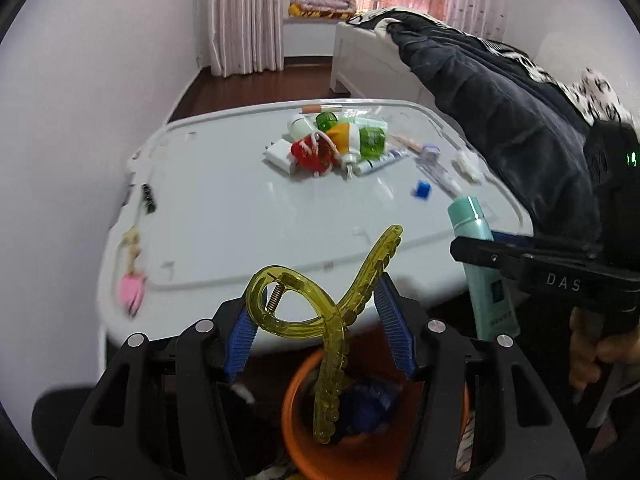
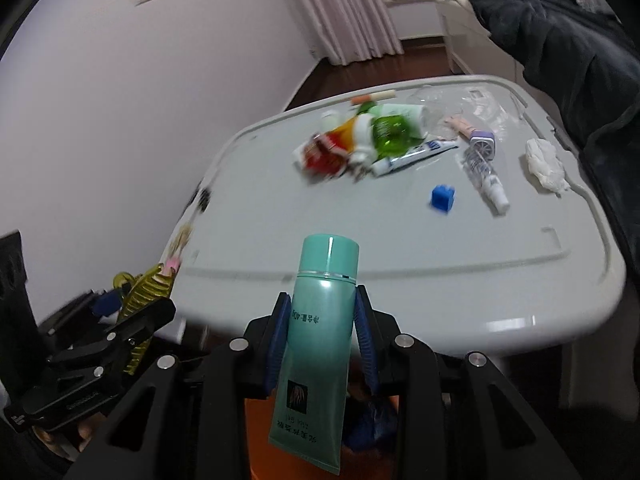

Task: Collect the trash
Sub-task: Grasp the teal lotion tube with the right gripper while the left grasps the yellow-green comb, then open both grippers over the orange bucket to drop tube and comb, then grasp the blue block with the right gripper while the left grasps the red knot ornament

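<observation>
Left wrist view first: the left gripper (image 1: 316,328) has its blue pads wide apart, yet a yellow hair claw clip (image 1: 320,320) sits between them. I cannot tell if the pads really squeeze it or if it is dropping. The clip's long tail points straight down into the orange bin (image 1: 316,440), which sits right under the gripper, just below the near edge of the surface (image 1: 224,216). So the clip only needs to go down.

Further right, the right gripper (image 2: 322,330) is closed on a teal tube (image 2: 320,332). The tube stands nearly upright, cap up, and its flat end hangs over the same orange bin (image 2: 260,432). Both grippers are next to each other above the bin, so I think this is the drop step.

More trash waits on the surface: a pink charm (image 1: 130,292) at the far left, a pile with a red pouch (image 1: 310,156) and a green bottle (image 1: 372,142) in the middle, then a blue block (image 2: 443,199) and a white crumpled tissue (image 2: 546,166) on the right. The tissue and block lie nearer the right gripper.
</observation>
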`<state>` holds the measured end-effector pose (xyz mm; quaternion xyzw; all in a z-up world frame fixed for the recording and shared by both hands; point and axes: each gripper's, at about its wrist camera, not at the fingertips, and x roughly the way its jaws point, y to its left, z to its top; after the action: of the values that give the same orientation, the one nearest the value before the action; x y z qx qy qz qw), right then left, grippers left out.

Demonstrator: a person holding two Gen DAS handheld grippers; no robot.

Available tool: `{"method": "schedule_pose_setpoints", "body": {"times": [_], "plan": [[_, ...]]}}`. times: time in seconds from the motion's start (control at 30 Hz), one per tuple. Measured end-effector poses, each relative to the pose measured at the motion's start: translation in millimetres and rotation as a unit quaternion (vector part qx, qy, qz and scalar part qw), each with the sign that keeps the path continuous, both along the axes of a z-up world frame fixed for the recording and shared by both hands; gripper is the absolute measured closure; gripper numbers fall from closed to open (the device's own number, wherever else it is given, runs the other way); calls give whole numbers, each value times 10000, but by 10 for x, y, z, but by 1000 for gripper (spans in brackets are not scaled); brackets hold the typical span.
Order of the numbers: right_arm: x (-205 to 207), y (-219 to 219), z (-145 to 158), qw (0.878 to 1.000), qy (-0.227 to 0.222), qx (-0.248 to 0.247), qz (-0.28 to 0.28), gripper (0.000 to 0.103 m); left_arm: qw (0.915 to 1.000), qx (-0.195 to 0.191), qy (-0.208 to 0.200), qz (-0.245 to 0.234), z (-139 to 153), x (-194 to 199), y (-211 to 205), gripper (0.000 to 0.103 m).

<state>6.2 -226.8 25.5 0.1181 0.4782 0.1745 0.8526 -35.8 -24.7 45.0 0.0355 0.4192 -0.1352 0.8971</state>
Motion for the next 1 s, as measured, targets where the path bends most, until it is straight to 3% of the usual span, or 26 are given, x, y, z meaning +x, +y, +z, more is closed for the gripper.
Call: {"method": "schedule_pose_setpoints", "body": {"times": [0.1,0.23,0.37,0.5,0.57,0.67,0.87,1.0], "plan": [[-307,73,41,9997,-54,-174,154,71,9999,89,-61,-85,-46,-303,10,48],[-552,127,-20,9987,136,-371,314,71,9992,167,282,-234,-274,-508,4,48],[-647,163,-160,9971,431,-484,403,71,9962,138,804,-300,-533,-513,-28,48],[-649,201,-328,9940,814,-525,508,71,9934,51,1082,-386,-652,-491,-45,48],[-648,246,-433,9904,1037,-624,662,70,9919,51,1211,-390,-698,-485,-46,42],[-667,250,-535,9895,1091,-702,644,57,9899,86,1379,-322,-756,-458,-38,26],[-413,-10,-420,9941,868,-598,261,56,9878,-60,1533,-283,-775,-386,14,23],[138,-269,-252,9950,515,-849,-103,56,9882,-236,1494,-232,-734,-237,31,23]]}}
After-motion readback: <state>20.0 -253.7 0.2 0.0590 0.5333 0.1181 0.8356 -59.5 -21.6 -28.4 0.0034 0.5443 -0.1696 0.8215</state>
